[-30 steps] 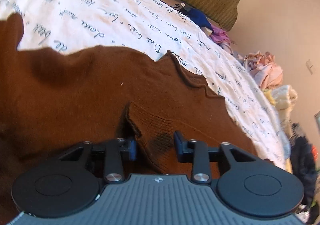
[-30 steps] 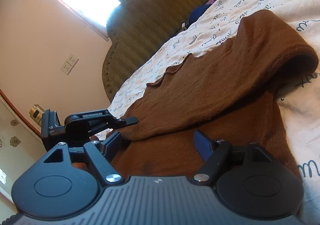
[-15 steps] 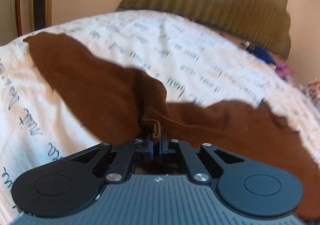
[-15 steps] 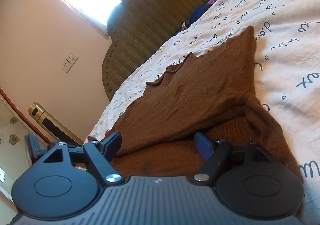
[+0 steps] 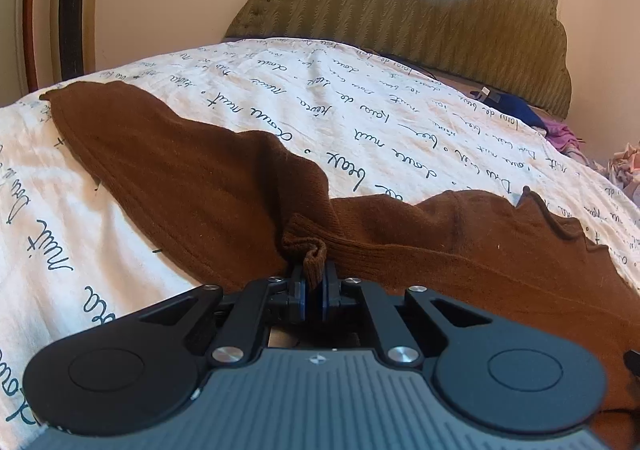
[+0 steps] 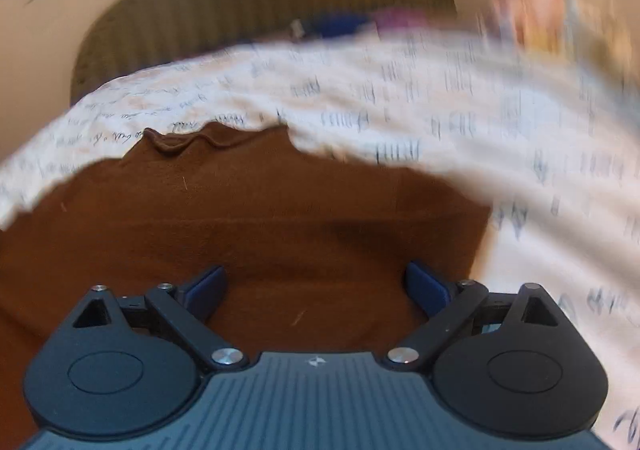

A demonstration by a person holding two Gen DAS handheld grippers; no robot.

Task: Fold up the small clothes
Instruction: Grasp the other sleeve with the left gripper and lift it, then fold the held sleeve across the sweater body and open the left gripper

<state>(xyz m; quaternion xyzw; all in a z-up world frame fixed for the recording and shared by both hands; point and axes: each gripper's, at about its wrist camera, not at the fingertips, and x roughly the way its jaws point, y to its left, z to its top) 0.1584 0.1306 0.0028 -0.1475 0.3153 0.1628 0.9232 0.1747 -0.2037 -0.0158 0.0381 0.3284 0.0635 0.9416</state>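
Left wrist view: the left gripper (image 5: 314,296) has a bunched ribbed cuff (image 5: 310,250) of the brown knit sweater (image 5: 200,178) between its fingers (image 5: 298,296); the fingers are beginning to part, though the knit is still squeezed between the pads. The sweater lies spread on the bed's white sheet (image 5: 360,118) printed with cursive writing, one sleeve stretching away to the upper left toward the bed's edge and the body running off to the right with a wavy hem. An olive upholstered headboard (image 5: 440,10) stands behind, with a heap of other clothes (image 5: 560,130) at its foot.

Right wrist view, blurred by motion: the right gripper (image 6: 316,290) hangs over the sweater's body (image 6: 280,210) with its fingers (image 6: 426,286) opening wide and nothing between them; brown fabric fills the space below. The scalloped neckline or hem (image 6: 180,142) shows at the far edge against the sheet.

The sweater looks soft, limp and light, likely to sag and crease rather than hold a fold line. The ribbed cuffs, hem and shoulder seams seem the firmest places to pinch, since the thicker knit bunches well and should slip less than the thin body fabric.
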